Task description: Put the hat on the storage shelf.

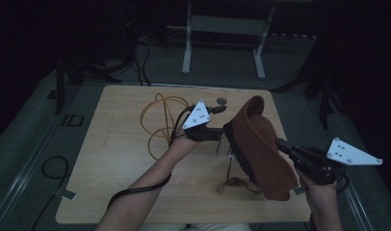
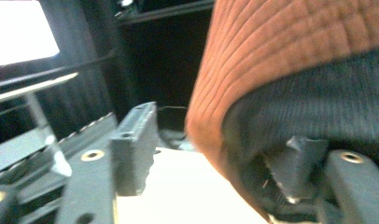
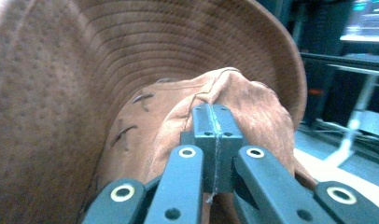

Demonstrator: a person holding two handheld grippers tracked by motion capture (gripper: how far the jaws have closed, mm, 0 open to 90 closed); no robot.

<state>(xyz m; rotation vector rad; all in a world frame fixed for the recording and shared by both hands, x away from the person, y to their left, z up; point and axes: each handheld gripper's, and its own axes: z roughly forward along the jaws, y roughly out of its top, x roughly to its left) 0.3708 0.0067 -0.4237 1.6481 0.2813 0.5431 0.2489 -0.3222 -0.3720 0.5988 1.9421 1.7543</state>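
Observation:
A brown wide-brimmed hat (image 1: pixel 261 144) stands on edge above the right side of the wooden table (image 1: pixel 116 173). My right gripper (image 1: pixel 281 143) comes in from the right and is shut on the hat; in the right gripper view the jaws meet at the gripper (image 3: pixel 214 121), pinching the brown crown (image 3: pixel 253 107), with the brim (image 3: pixel 178 56) arching behind. My left gripper (image 1: pixel 222 134) reaches the hat's left side. In the left gripper view the gripper (image 2: pixel 215 158) is open, its jaws straddling the brim edge (image 2: pixel 211 116); one jaw sits against the dark lining (image 2: pixel 318 102).
A loose orange cable (image 1: pixel 157 120) loops on the table behind the left hand. A small round grey object (image 1: pixel 222 100) lies near the far edge. The hat's cord (image 1: pixel 229 178) dangles onto the table. A metal stand's legs (image 1: pixel 186 57) rise on the floor beyond.

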